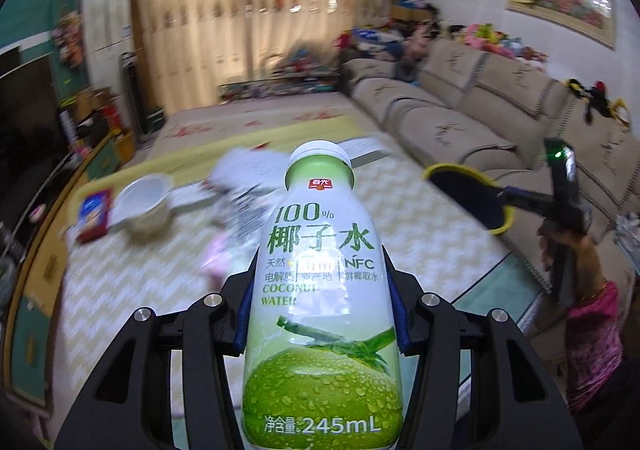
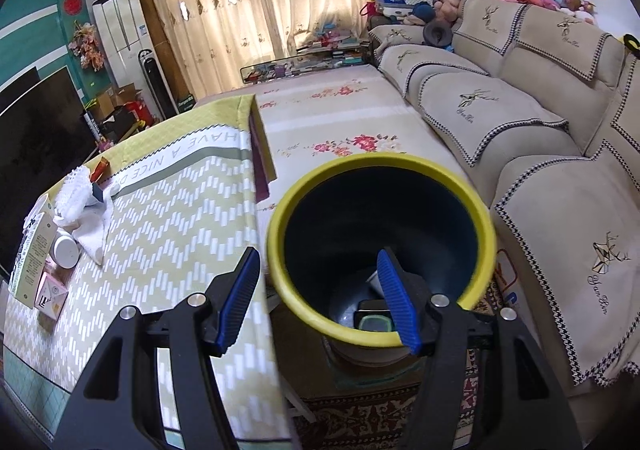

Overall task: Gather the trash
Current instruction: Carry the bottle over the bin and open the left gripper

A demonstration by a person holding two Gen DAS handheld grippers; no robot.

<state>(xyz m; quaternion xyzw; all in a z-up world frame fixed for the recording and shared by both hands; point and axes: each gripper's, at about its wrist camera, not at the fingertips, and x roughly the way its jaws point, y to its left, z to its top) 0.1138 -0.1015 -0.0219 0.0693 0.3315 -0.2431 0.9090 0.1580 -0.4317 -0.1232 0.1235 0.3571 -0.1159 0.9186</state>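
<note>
coconut water bottle [image 1: 320, 290] clamped in left gripper [image 1: 320, 310], above the table [image 1: 120, 290].

A table [image 2: 168, 234] with a yellow-green zigzag cloth fills the left of the right wrist view. At its left edge lie a white cloth [image 2: 86, 205], a jar [image 2: 66, 248] and small boxes [image 2: 50, 292].

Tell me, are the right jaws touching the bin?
Touching. In the right wrist view the right gripper straddles the bin: one pad inside, one outside its yellow rim.
</note>
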